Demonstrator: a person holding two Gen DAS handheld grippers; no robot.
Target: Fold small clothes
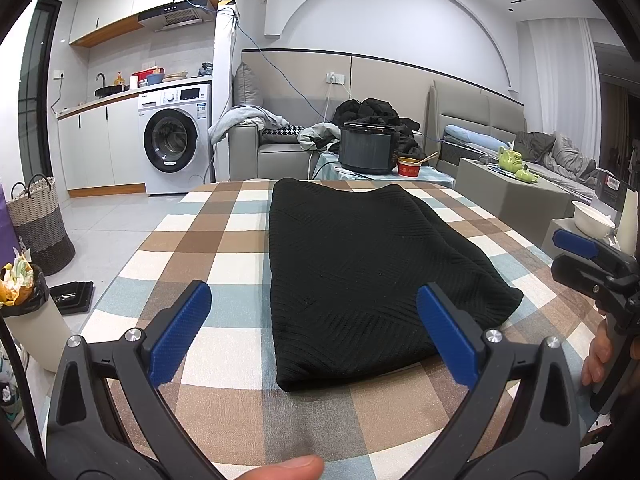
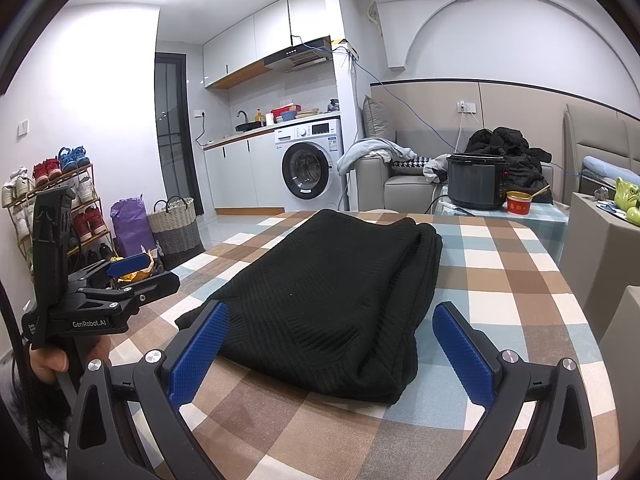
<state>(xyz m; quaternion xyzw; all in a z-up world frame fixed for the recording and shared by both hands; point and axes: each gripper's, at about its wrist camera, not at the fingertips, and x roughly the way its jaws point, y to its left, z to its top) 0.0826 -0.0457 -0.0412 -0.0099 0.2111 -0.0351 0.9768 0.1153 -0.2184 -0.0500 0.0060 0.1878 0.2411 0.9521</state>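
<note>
Both sets of fingers gape empty, left gripper (image 1: 314, 334) and right gripper (image 2: 332, 354) facing the black knit (image 1: 360, 264); best pinch both near corners evenly.

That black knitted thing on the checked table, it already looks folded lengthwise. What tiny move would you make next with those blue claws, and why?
Probably lower both open grippers onto the near end of the black garment. It lies as a long, layered strip on the checked tablecloth, and the left gripper and right gripper both hover just short of that end, holding nothing. Pinching it there would set up folding it away, halving its length.
</note>
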